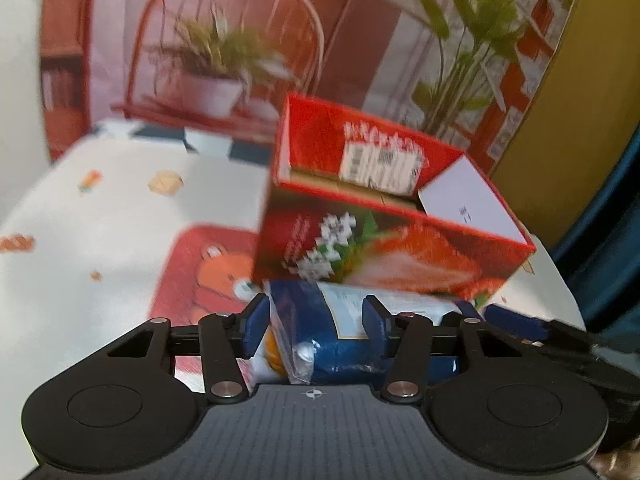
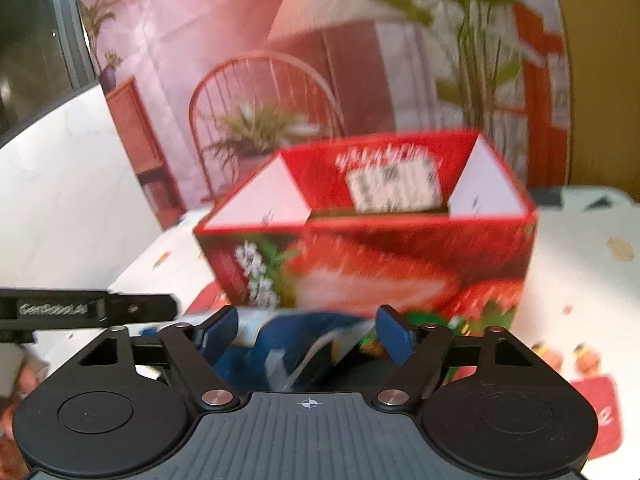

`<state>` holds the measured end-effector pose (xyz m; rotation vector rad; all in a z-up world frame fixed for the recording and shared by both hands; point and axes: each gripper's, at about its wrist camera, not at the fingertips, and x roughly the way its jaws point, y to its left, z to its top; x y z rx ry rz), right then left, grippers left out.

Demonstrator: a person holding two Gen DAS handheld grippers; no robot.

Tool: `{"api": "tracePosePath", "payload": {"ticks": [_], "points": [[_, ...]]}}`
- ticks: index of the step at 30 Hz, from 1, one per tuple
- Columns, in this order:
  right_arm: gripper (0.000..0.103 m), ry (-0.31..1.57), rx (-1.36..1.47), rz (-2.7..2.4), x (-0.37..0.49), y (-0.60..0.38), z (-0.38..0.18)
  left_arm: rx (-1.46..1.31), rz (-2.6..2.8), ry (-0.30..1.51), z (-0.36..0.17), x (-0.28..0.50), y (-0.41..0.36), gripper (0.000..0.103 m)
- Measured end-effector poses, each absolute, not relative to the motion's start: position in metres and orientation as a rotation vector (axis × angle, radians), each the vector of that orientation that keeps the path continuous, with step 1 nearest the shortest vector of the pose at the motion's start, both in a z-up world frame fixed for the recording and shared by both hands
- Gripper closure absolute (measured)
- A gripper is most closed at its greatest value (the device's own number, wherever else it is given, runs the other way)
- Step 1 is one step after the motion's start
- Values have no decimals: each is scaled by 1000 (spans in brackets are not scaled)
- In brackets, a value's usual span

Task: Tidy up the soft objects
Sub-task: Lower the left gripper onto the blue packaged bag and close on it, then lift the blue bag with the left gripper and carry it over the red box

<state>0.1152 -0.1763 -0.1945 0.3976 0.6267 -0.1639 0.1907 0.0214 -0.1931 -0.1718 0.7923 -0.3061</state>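
Your left gripper (image 1: 315,330) has its jaws at mid width around one end of the blue soft pack (image 1: 340,336); pads look pressed on the wrapper, so I read it as gripped. Your right gripper (image 2: 306,334) is wider, jaws straddling the other end of the same pack (image 2: 296,344), but blur hides whether the pads bite — can't tell.

The pack sits low btwn both grippers, just in front of the open red strawberry box (image 2: 368,256), below its rim.

Risks: slick wrapper may slip if only one side holds; a crinkled bag corner could fold and snag on the box's front wall or the white inner flaps (image 2: 264,200) as you go in.

Room: box mouth is open and looks wide enough. Counter (image 1: 100,216) left of the box is free; the red bear mat (image 1: 208,272) lies beside the pack.
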Motion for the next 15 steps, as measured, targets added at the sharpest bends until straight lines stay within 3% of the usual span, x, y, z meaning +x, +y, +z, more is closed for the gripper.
{"api": "tracePosePath", "payload": {"ticks": [6,15], "points": [[53,702,462,-116,112,-177,-216,-223,-349,872,-220,196,21,50],[66,716,446,-88,121,-176,-222,-230,-369,875,-224,202,18,50]]}}
